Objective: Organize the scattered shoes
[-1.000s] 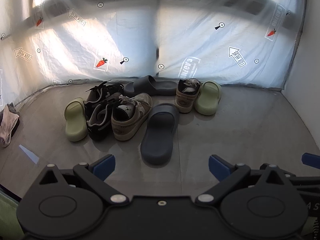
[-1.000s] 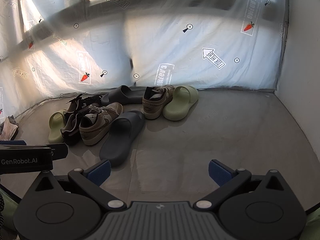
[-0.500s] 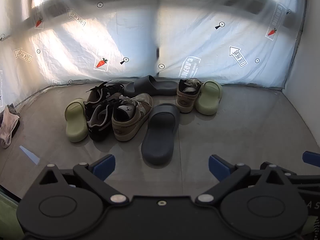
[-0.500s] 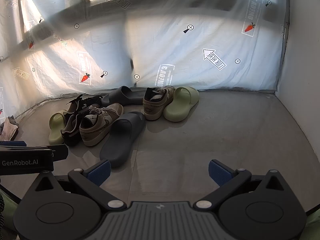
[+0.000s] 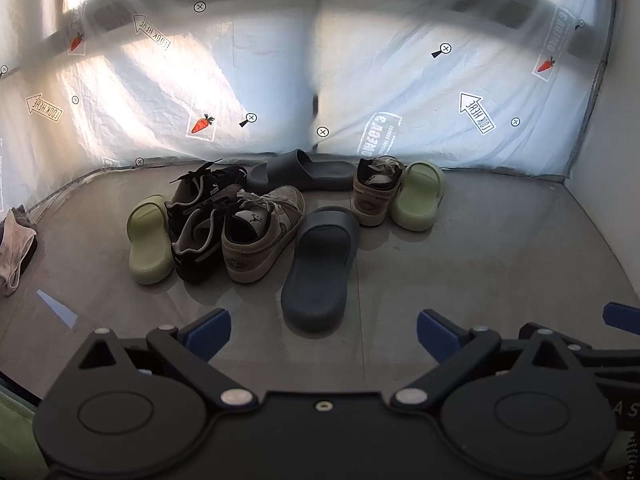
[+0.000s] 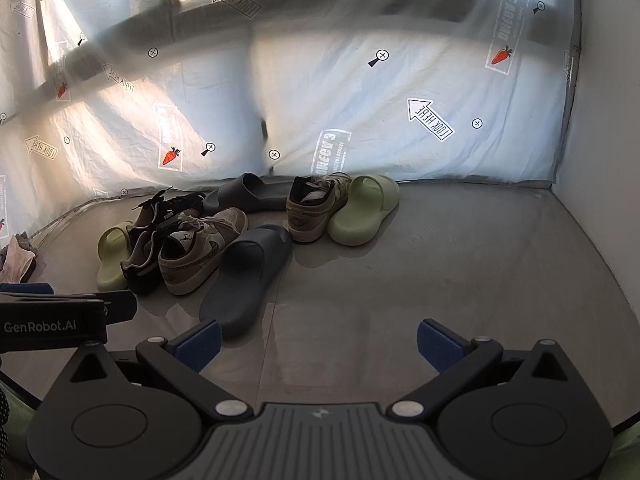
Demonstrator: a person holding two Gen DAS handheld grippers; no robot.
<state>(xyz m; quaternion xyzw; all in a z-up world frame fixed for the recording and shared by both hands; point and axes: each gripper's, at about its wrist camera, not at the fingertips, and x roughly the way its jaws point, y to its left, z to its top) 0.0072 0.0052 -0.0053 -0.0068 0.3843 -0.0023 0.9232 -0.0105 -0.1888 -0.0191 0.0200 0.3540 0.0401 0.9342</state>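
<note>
Scattered shoes lie on the grey floor by the back sheet. A dark grey slide [image 5: 320, 268] [image 6: 246, 276] lies nearest, a second grey slide [image 5: 300, 170] [image 6: 248, 196] at the back. A tan sneaker [image 5: 260, 232] [image 6: 200, 252] lies against black sneakers [image 5: 200, 216] [image 6: 156, 232]. A green slide [image 5: 148, 236] [image 6: 112, 252] is at the left; another tan sneaker [image 5: 376, 196] [image 6: 316, 208] and green slide [image 5: 418, 196] [image 6: 364, 212] are at the right. My left gripper [image 5: 323, 332] and right gripper [image 6: 318, 340] are open and empty, short of the shoes.
A plastic sheet [image 5: 360, 80] printed with carrots and arrows closes the back. A white wall [image 6: 608, 140] stands at the right. A crumpled cloth [image 5: 14, 248] lies at the far left. Bare floor [image 6: 460, 280] lies at the right of the shoes.
Both views have crept very slightly; the shoes have not moved and both grippers stay open.
</note>
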